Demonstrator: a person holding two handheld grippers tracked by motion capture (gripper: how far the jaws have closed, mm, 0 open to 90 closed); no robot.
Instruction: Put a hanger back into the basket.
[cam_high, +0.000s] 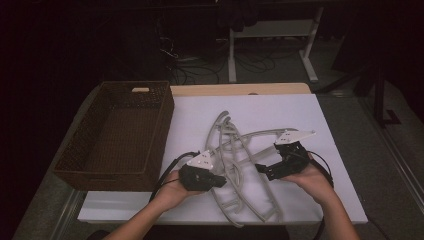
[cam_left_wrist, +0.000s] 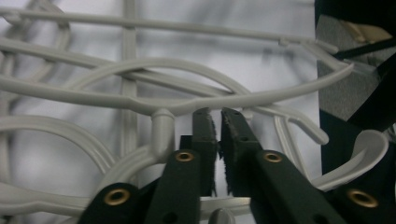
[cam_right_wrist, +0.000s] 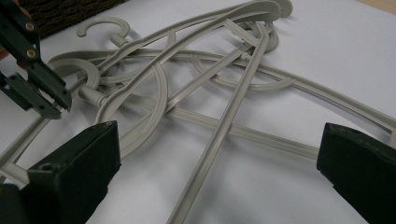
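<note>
Nearest the person, both hands hold their tools low over the white surface (cam_high: 320, 120), at the near end of a tangled pile of grey plastic hangers (cam_high: 235, 150) lying in the middle of it. The left gripper (cam_high: 220, 181) sits at the pile's near left; in its own view its fingers (cam_left_wrist: 205, 135) are almost together with only a thin slit between them, and nothing is caught there, their tips just short of a hanger neck. The right gripper (cam_high: 261, 169) is at the near right of the pile, its fingers (cam_right_wrist: 79, 163) spread wide with a hanger bar running between them on the surface, untouched.

Judging by this, the work looks barely begun: every hanger lies loose in the heap and none is lifted. Farther left, the brown wicker basket (cam_high: 75, 165) stands with nothing visible inside; if the hangers are meant for it, all of that is left to do.

How many hangers there are is hard to tell, since arms and hooks cross over each other. Beyond the far edge, the room is dark, with only table legs and cables faintly visible.
</note>
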